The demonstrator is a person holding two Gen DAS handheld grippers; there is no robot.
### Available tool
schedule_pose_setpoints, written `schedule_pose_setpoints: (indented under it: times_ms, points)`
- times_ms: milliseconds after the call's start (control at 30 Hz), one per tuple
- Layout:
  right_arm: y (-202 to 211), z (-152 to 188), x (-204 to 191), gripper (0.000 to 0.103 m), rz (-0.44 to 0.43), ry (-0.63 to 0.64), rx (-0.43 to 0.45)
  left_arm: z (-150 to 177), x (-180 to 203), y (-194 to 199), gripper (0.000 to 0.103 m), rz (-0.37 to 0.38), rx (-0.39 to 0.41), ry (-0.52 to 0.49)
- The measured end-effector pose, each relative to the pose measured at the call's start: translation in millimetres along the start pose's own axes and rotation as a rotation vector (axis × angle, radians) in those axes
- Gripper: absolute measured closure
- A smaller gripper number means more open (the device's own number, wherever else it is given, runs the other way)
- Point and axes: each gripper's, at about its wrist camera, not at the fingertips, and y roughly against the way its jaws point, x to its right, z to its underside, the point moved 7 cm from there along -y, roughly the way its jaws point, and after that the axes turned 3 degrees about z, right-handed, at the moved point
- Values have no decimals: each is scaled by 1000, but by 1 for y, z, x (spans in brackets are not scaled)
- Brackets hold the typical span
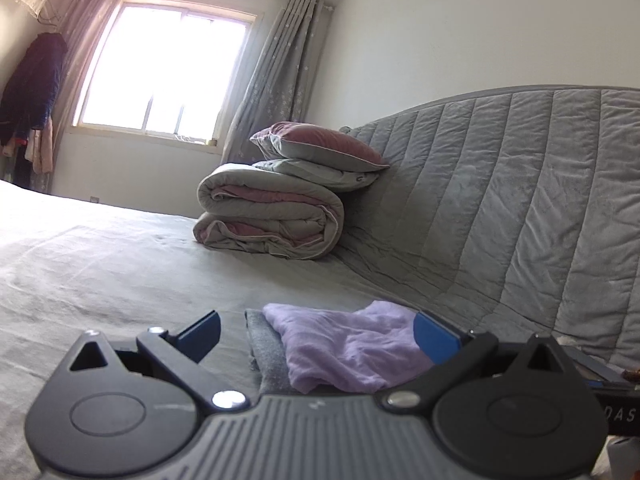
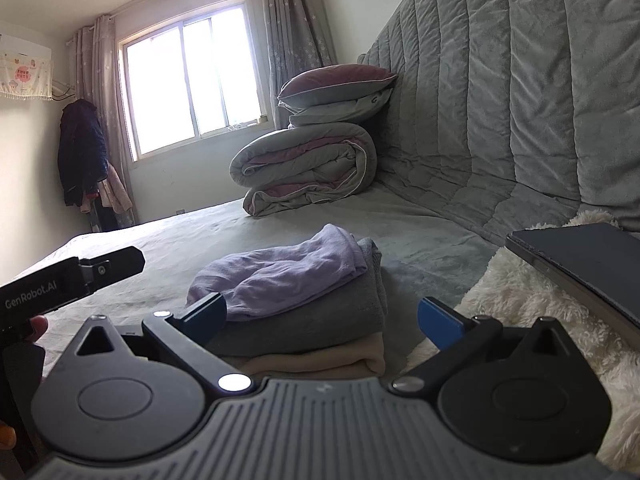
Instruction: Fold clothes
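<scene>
Folded clothes sit in a small stack on my grey bed sheet (image 2: 132, 240): a crumpled lilac garment (image 2: 280, 272) on top, a folded grey garment (image 2: 320, 316) beneath it, and a folded beige garment (image 2: 320, 360) at the bottom. On the far left of the right wrist view, my left gripper (image 2: 120, 262) points toward the stack, apart from it. From its own camera, my left gripper (image 1: 316, 332) is wide open and holds nothing, the stack lying between its blue fingertips (image 1: 202, 330). My right gripper (image 2: 324, 316) is also wide open and empty, just before the stack. Behind, a rolled grey and pink duvet (image 2: 308, 168) carries two pillows (image 2: 336, 92). To the right lie a fluffy white blanket (image 2: 520, 300) and a dark flat laptop (image 2: 584, 256) resting on it.
</scene>
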Motion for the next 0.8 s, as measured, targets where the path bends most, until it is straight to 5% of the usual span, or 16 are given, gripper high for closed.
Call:
schedule_pose_setpoints:
  times_ms: [100,367,800]
  points:
    - [0,1,-3,0,-8,10,-2,-4,0,8,1,-20,63,-40]
    - [-1,2,-5,0,-11,21,-11,-12,-13,15,1,-8,88,64]
    - [-1,3,-6,0,-6,31,-16,13,-4,-4,1,-11,-54,2]
